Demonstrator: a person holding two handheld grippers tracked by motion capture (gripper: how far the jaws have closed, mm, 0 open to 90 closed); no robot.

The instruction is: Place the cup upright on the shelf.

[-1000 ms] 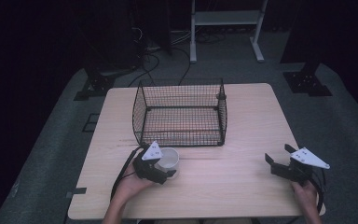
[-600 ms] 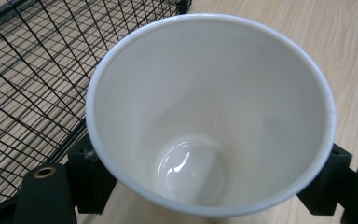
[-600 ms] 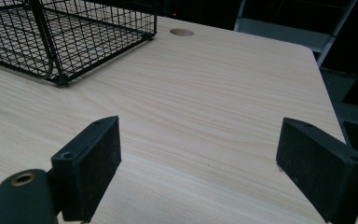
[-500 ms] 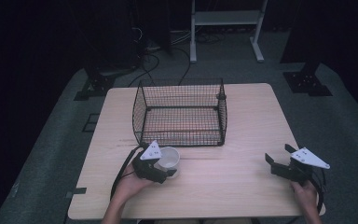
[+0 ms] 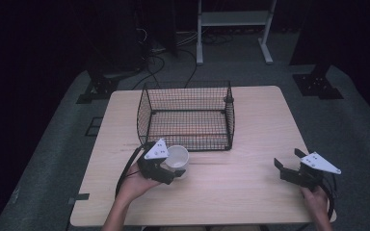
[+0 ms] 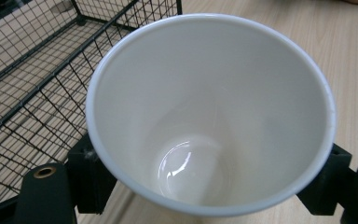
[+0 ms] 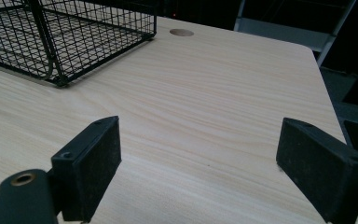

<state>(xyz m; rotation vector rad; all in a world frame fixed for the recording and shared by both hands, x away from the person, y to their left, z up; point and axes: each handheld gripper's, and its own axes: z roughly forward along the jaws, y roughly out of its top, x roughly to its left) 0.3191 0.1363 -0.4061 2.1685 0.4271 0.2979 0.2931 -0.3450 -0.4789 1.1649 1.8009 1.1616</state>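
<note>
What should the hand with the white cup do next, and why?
Probably lift the white cup a bit higher and carry it toward the wire basket. The left gripper is shut on it, the basket's front wall stands just beyond, and its floor looks bare.

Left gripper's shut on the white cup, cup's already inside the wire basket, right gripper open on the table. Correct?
Not quite. The cup is outside the basket, in front of its near wall, as the high view shows. The rest holds: the left gripper is shut on the cup, and the right gripper is open near the table.
</note>
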